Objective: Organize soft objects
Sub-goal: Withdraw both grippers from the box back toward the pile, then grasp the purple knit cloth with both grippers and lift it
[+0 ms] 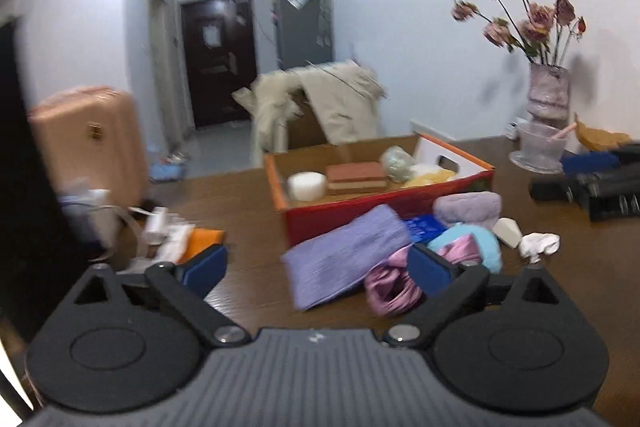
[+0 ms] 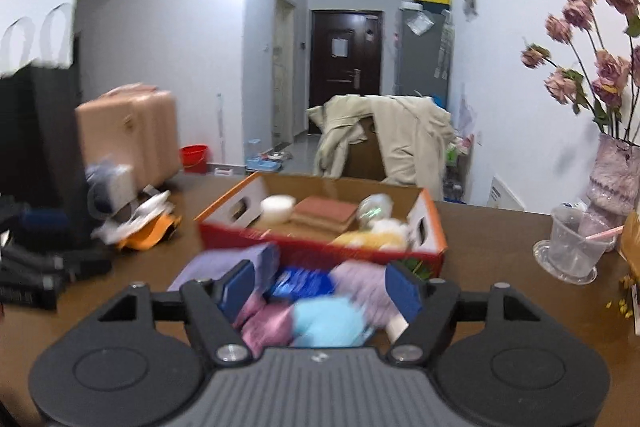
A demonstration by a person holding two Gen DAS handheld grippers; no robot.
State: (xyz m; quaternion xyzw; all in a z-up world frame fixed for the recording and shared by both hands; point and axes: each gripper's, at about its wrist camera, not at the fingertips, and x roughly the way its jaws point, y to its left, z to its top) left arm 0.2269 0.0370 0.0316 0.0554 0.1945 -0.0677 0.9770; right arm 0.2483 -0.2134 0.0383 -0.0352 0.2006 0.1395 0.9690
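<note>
Left gripper (image 1: 318, 269) being held spread and empty at lower centre, right gripper (image 2: 322, 285) likewise being held spread, soft objects (image 2: 320, 311) being left piled mid-frame before the orange box (image 1: 384, 211), purple cloth (image 1: 344, 259) among them.

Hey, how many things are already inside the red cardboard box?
5 visible in the red box: white roll at the left, brown block in the middle, greenish bundle, white fluff and yellow plush at the right. More may be hidden.
</note>
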